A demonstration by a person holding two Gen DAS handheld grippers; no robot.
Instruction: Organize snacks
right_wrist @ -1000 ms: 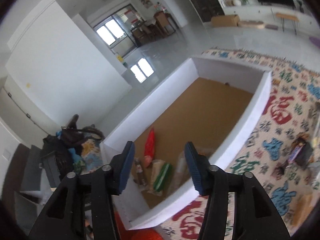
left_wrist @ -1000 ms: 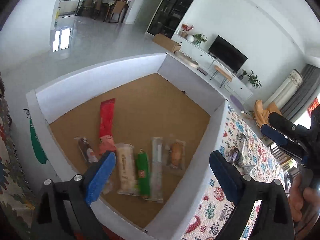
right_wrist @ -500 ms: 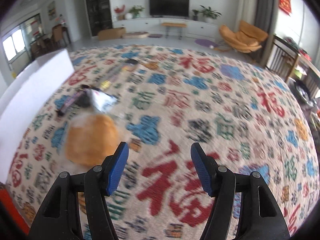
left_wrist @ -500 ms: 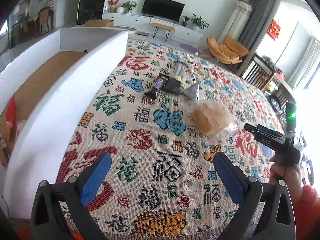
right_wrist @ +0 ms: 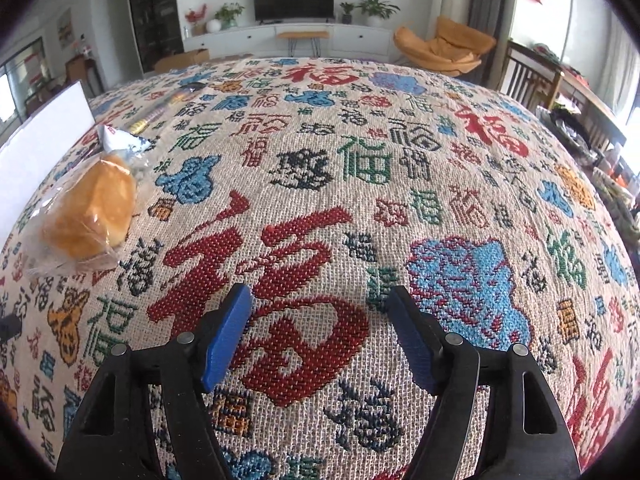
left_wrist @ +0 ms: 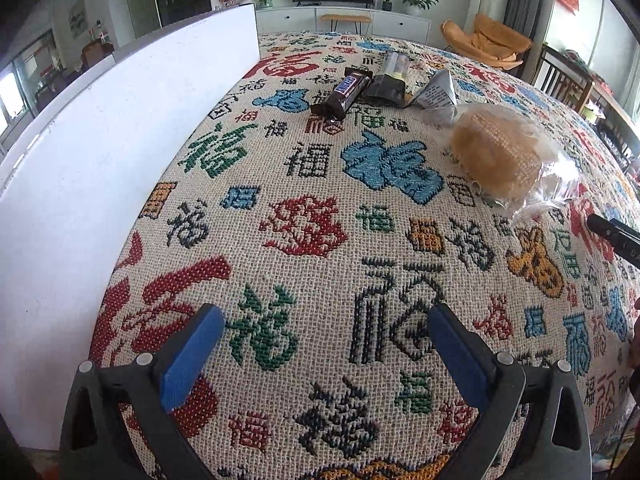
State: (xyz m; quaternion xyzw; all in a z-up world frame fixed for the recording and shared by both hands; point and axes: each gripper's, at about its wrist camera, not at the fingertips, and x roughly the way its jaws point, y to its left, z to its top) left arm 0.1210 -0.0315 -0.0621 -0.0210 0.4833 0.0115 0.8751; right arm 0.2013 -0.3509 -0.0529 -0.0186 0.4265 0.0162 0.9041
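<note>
Both my claws hang empty over the patterned cloth [left_wrist: 320, 216], left gripper [left_wrist: 326, 344] wide, right gripper [right_wrist: 320, 336] opening (readying a grab), with the bagged bun [left_wrist: 502, 156] far right of the white box wall [left_wrist: 120, 160].
</note>
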